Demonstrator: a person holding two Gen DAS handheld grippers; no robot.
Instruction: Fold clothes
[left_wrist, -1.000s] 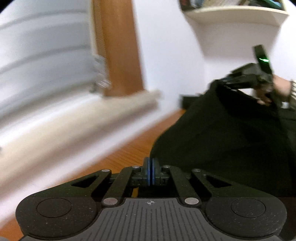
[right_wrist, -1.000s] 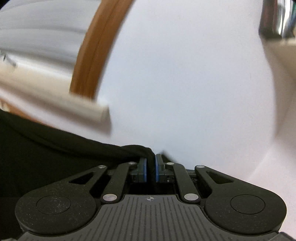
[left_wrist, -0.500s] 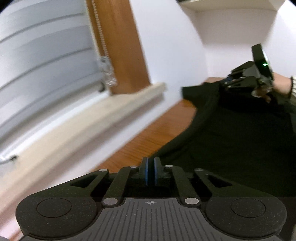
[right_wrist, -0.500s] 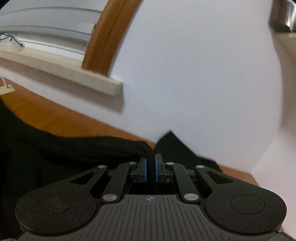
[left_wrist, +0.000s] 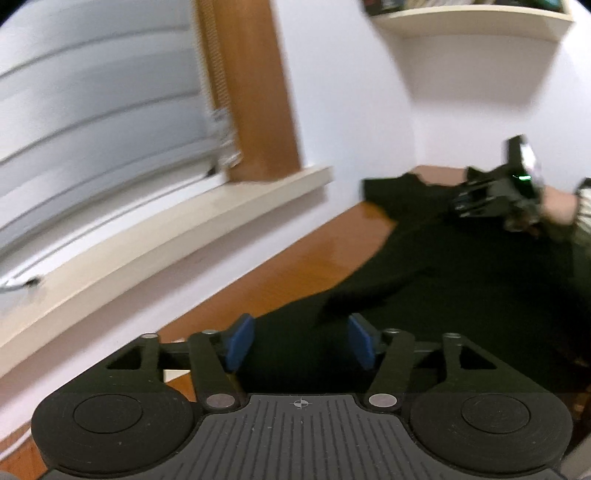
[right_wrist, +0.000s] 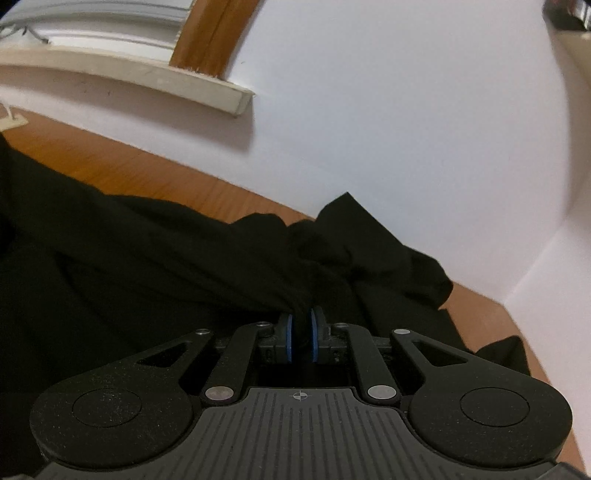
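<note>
Black garment (left_wrist: 461, 280) sprawls across the wooden tabletop (left_wrist: 295, 266) under the windowsill (left_wrist: 184, 218), left gripper (left_wrist: 301, 341) opening wide above it, right gripper (right_wrist: 300, 338) pinching cloth.

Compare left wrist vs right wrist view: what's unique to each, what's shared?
Left wrist only: the left gripper, jaws opening over the black garment with pads clear of it, the window blind, a wall shelf, a hand carrying the right gripper.
Right wrist only: that gripper pinching a bunched fold, and a room corner.
Both: garment, wooden table, windowsill, white wall.
</note>
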